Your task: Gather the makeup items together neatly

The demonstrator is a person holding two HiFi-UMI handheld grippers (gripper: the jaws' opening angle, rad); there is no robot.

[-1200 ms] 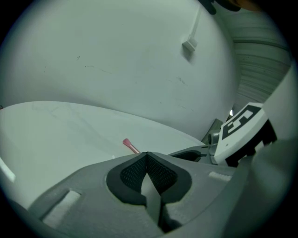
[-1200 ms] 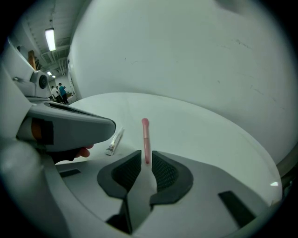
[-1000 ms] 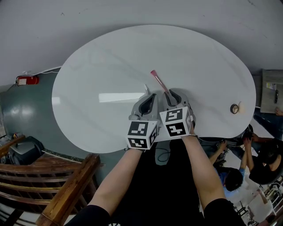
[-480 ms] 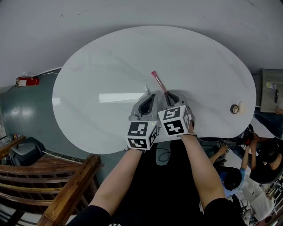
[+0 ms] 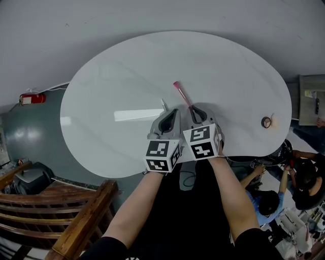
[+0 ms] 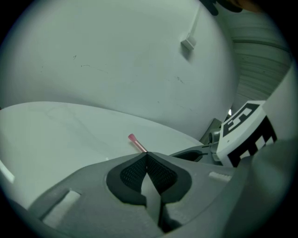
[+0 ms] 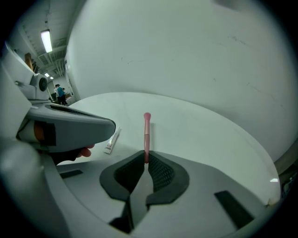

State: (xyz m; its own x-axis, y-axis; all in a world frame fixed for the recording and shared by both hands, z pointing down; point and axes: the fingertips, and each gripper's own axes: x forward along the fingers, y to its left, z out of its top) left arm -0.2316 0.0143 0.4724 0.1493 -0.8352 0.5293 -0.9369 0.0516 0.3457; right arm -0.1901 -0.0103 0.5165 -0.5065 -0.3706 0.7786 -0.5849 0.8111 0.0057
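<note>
A slim pink makeup brush (image 5: 181, 94) lies pointing away over the white oval table (image 5: 111, 76). My right gripper (image 5: 195, 110) is shut on its near end; its jaws have just been closing, and the handle (image 7: 146, 135) is pinched between the pads. Close beside it on the left, my left gripper (image 5: 172, 112) is shut, with nothing seen between its pads (image 6: 135, 172). A small white tube (image 5: 164, 104) lies on the table at the left gripper's tip, also seen as the white tube (image 7: 112, 140) in the right gripper view. A small round item (image 5: 267, 122) sits far right.
The table's near edge (image 5: 127, 170) runs just under both hands. Below it are a wooden railing (image 5: 76, 218) and people (image 5: 266, 203) at lower right. A grey wall (image 5: 152, 15) stands behind the table.
The right gripper's jaws have narrowed onto the pink brush's handle. Both hands and the brush stay in nearly the same place.
</note>
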